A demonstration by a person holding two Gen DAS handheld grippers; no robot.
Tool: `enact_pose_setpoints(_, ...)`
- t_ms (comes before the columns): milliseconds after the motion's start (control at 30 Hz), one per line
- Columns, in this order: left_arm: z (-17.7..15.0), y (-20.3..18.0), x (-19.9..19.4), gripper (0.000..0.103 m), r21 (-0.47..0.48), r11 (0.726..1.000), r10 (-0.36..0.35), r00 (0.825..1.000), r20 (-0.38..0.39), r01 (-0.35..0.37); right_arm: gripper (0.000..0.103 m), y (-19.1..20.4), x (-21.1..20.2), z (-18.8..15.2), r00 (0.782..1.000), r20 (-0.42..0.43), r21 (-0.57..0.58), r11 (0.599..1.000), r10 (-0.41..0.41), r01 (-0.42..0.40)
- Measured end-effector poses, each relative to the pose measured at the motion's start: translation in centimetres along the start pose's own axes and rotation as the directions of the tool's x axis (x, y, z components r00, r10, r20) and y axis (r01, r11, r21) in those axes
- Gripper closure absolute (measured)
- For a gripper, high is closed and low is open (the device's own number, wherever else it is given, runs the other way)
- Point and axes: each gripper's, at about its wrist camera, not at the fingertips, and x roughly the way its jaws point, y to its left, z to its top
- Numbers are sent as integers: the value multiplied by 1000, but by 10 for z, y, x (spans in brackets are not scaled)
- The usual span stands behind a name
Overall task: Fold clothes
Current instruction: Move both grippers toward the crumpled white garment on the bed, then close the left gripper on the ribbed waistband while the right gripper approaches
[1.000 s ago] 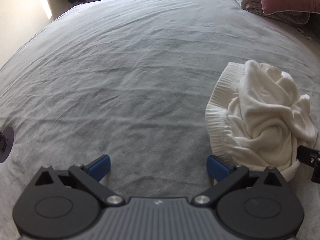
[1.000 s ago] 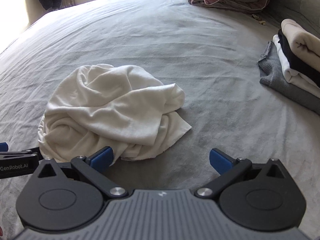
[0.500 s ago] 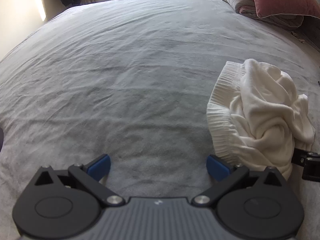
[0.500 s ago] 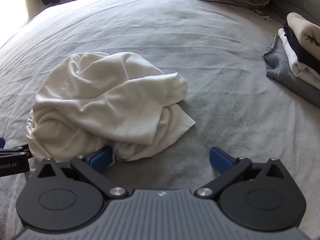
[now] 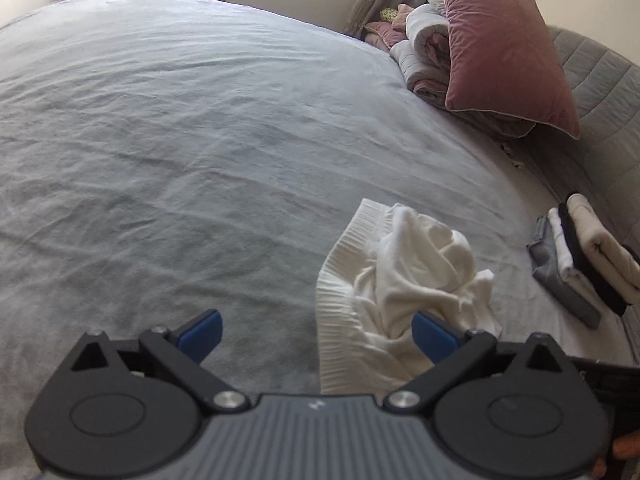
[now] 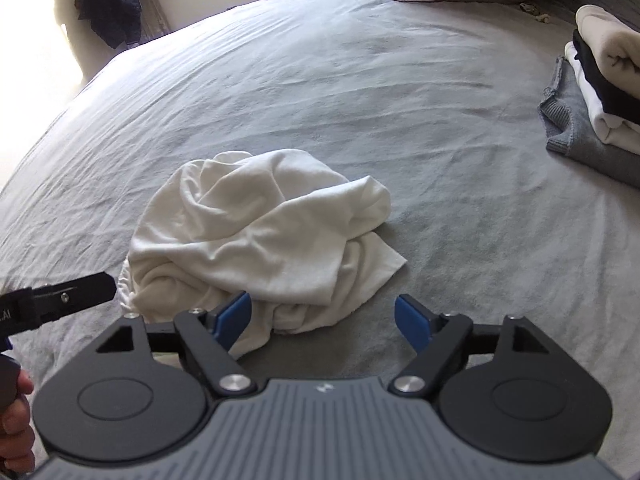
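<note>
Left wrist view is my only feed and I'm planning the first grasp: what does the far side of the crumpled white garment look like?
Observer: From the right wrist, the white garment is a smooth rounded heap with one loose flat corner lying on the bed cover, pointing toward the folded stack.
Operator: Is the right gripper holding any of it?
Observer: No. The right gripper has its jaws open, one blue pad against the heap's near edge.
Operator: Anything behind me?
Observer: Dark clothing hangs by the wall beyond the bed.
</note>
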Motion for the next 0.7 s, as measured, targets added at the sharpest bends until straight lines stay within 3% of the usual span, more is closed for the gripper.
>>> enact_pose_setpoints(100, 5, 2, -3, 9, -37, 997, -65, 998, 9, 65, 32, 7, -1, -2, 998, -14, 5, 998, 68, -68)
enact_pose_setpoints(300, 9, 12, -7, 15, -83, 994, -75, 997, -10, 74, 40, 38, -16, -12, 967, -14, -104, 961, 255, -255)
enact_pose_setpoints(567, 11, 23, -13, 20, -116, 991, -73, 997, -36, 68, 43, 81, -17, -36, 922, -74, -376, 845, 380, -379)
enact_pose_setpoints(700, 11, 26, -17, 21, -118, 991, -70, 997, -45, 64, 48, 101, -11, -49, 919, -104, -497, 780, 380, -379)
